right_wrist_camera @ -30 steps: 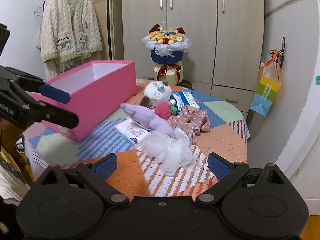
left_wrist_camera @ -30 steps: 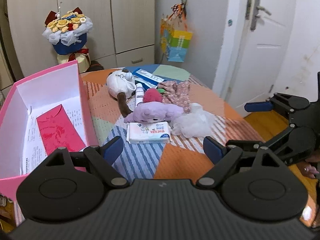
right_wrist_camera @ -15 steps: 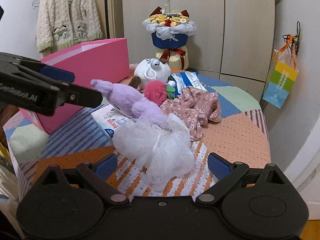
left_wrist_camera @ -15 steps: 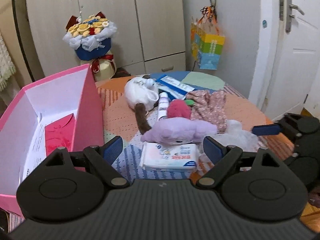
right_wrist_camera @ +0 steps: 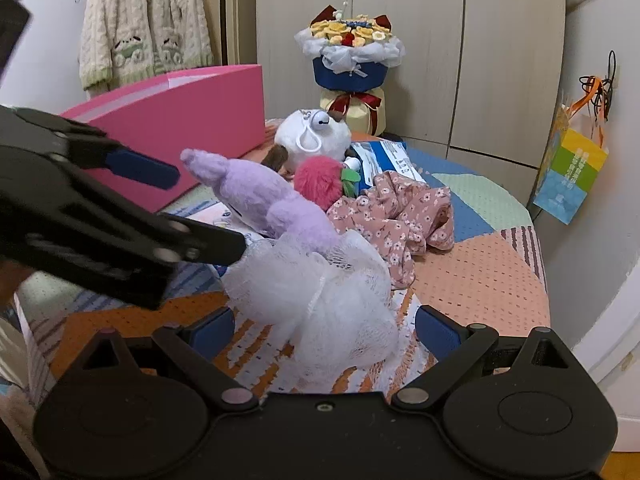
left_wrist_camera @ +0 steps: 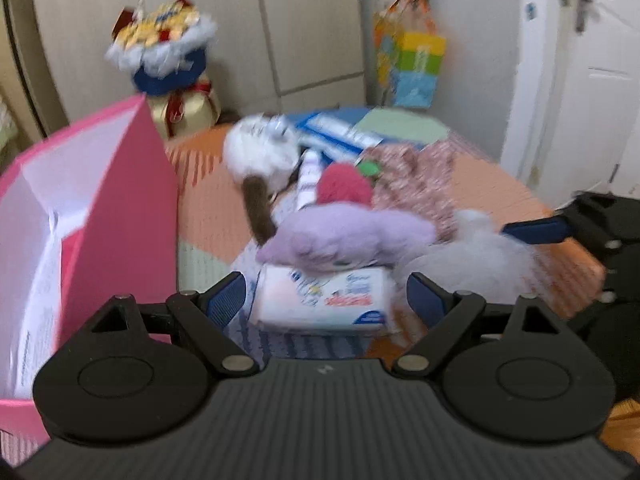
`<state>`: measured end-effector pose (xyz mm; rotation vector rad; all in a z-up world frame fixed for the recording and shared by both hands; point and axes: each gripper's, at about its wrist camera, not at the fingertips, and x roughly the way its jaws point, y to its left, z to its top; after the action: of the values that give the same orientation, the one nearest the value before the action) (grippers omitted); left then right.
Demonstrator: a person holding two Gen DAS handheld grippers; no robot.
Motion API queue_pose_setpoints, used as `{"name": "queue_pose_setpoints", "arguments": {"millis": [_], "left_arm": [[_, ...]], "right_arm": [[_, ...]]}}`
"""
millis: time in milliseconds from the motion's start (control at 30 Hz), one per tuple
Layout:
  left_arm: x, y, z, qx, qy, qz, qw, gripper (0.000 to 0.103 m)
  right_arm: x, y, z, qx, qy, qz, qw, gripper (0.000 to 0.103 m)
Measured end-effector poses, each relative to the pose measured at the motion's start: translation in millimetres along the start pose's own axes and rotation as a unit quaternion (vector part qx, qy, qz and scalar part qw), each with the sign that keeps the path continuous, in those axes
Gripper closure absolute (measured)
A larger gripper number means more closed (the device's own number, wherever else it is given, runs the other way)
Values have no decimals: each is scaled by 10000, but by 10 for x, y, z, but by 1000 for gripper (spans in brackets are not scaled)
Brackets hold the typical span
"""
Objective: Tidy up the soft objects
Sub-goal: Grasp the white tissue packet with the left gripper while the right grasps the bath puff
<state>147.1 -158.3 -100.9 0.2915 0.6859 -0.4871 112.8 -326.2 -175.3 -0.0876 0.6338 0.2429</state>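
I have both grippers spread wide and holding nothing, so I judge this as the approach before a first pick. The left gripper [left_wrist_camera: 322, 300] frames the tissue pack [left_wrist_camera: 324, 300], with the purple plush toy [left_wrist_camera: 344, 236] lying on the pack just ahead. The right gripper [right_wrist_camera: 324, 326] sits astride the white mesh sponge [right_wrist_camera: 320, 300], pads not yet pressing. Next I need to close gently on something soft and carry it to the pink box [left_wrist_camera: 120, 208] at my left. Everything lies on a patchwork tablecloth [right_wrist_camera: 472, 276]; beyond it stand a wardrobe [right_wrist_camera: 420, 12] and a bouquet [right_wrist_camera: 352, 52]
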Motion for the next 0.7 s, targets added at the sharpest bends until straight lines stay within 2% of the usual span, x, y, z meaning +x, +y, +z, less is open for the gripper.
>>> {"name": "queue_pose_setpoints", "arguments": {"millis": [100,300,367,533,600,633,667,700], "left_arm": [[132,47,-28,-51,172,-4,9998,15],[274,160,-70,-451,436,-320,9975,14],[302,166,-87,-496,419,-345,9973,14],[300,151,-159,-434,146,-354,9983,13],[293,164,-153,-485,160,-338,9981,18],[284,167,-150,-467,152,-330,9982,24],[270,158,-151,-432,142,-315,9985,24],[260,149,-157,-388,144,-316,9986,25]], "right_arm": [[45,1,31,-2,68,-55,10000,4],[108,89,69,-246,78,-134,9996,5],[108,117,70,-295,-4,-190,9994,11],[100,193,-3,-458,-232,-457,9976,16],[75,179,-22,-343,-270,-375,9983,23],[59,164,-27,-245,-279,-327,9988,32],[42,147,-37,-145,-299,-303,9990,41],[25,130,-53,-41,-332,-297,9990,46]]}}
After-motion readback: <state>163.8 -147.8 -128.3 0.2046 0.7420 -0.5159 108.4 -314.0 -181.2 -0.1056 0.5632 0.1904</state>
